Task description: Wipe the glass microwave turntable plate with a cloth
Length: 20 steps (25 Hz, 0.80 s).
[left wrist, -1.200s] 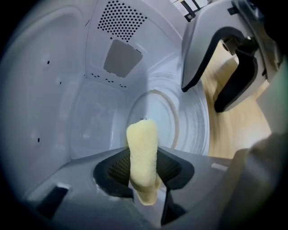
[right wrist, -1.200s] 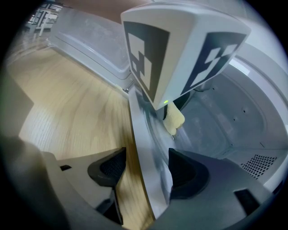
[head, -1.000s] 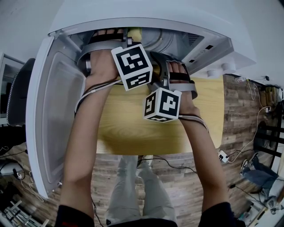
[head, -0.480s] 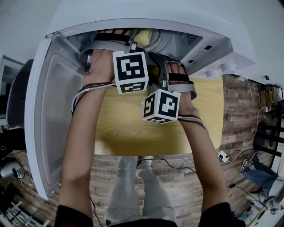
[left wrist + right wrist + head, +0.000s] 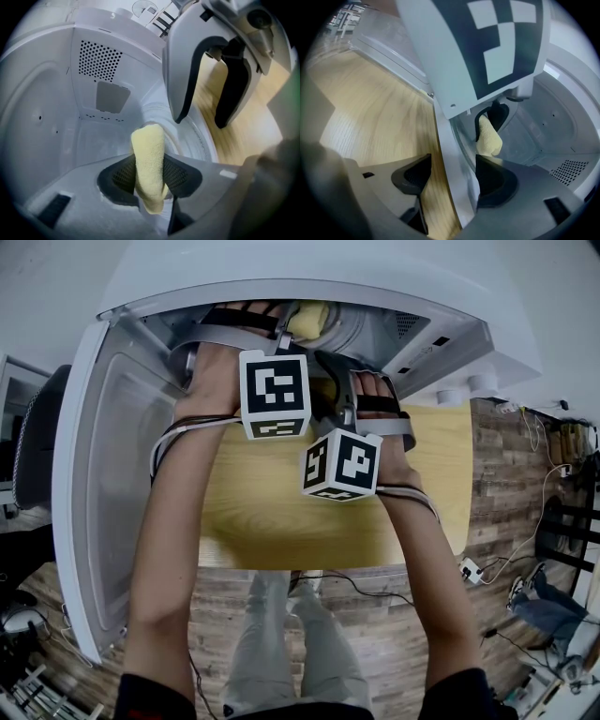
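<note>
A white microwave [image 5: 281, 292] stands open and both grippers reach into its cavity. My left gripper [image 5: 150, 171] is shut on a folded yellow cloth [image 5: 149, 157], which sticks out past the pads toward the back wall. The cloth [image 5: 307, 320] also shows in the head view above the left gripper's marker cube [image 5: 274, 395]. My right gripper [image 5: 454, 178] is shut on the rim of the glass turntable plate [image 5: 451, 187], seen almost edge-on between its jaws. In the left gripper view the plate's ringed surface [image 5: 194, 140] lies just right of the cloth, under the right gripper [image 5: 201, 122].
The microwave door [image 5: 112, 493] hangs open to the left. A wooden table top [image 5: 281, 512] lies under the arms, with its front edge near me. The cavity's perforated back wall [image 5: 99, 61] is close ahead. Cables and clutter [image 5: 525, 568] lie on the floor at right.
The left gripper has shifted slightly right and deeper into the cavity, its cube turning square-on; the yellow cloth shows more. The right gripper has stayed put.
</note>
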Available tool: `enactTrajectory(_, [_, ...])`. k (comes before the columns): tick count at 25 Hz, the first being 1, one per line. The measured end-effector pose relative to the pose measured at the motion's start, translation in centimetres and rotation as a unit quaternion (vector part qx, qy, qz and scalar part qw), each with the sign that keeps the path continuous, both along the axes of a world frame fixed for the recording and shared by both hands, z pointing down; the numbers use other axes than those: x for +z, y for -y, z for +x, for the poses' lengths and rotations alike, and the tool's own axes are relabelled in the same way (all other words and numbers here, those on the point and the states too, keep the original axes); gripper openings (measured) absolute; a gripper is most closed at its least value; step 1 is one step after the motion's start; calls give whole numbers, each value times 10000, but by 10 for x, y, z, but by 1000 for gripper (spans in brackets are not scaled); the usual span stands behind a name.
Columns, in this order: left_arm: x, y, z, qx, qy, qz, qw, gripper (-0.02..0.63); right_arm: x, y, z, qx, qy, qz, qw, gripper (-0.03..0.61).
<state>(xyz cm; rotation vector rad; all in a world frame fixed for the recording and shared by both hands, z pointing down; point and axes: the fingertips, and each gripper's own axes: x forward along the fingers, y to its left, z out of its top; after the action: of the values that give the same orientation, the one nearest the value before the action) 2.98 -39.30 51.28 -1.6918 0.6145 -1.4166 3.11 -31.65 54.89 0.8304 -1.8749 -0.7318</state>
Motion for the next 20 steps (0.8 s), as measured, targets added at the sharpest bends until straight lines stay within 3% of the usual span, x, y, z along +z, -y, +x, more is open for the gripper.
enactTrajectory(5, [1,1,-3,-55,63,26,10000,132,0,0,0,-9,-27,-2,10000,278])
enactTrajectory(20, [2,13,-35,-892,37,-84,9960,132,0,0,-1,-15,-43,0,10000,278])
